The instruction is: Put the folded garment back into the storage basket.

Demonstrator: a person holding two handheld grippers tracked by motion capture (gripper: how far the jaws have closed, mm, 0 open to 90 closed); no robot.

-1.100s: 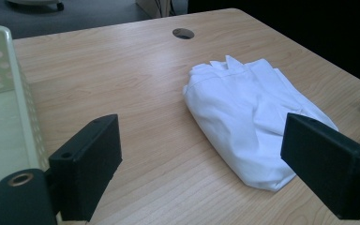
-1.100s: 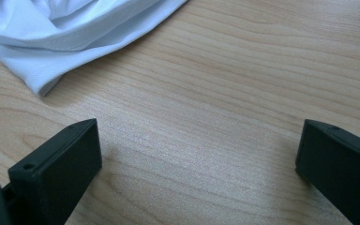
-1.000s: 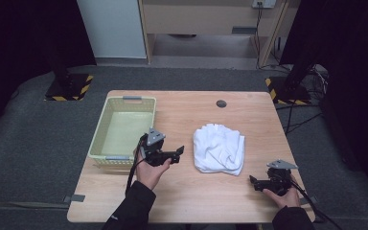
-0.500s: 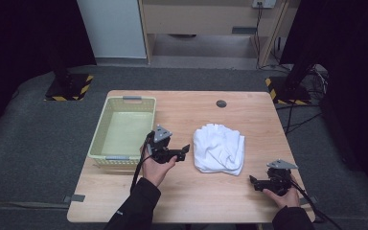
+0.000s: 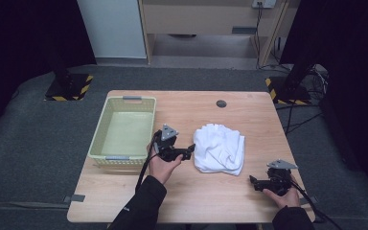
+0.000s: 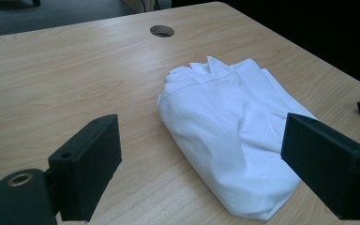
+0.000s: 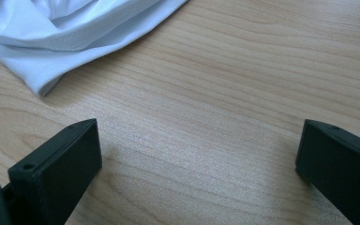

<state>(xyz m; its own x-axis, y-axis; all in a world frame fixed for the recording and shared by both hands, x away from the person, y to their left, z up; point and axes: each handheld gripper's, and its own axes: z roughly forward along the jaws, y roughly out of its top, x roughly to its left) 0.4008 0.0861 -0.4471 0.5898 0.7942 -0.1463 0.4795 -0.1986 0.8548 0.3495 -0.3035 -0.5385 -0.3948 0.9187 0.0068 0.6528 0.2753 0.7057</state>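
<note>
On the pale wooden table (image 5: 124,191) a crumpled white cloth (image 5: 220,148) lies right of the empty pale-green plastic basket (image 5: 106,154) — nothing moved yet, I'd judge. The left gripper (image 5: 188,151), jaws spread wide and empty, points at the cloth's edge; the right gripper (image 5: 255,182) rests near the front corner — equally wide, empty.

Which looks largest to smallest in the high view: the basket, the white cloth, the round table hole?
1. basket
2. white cloth, somewhat smaller in footprint
3. round table hole, far the smallest
</note>
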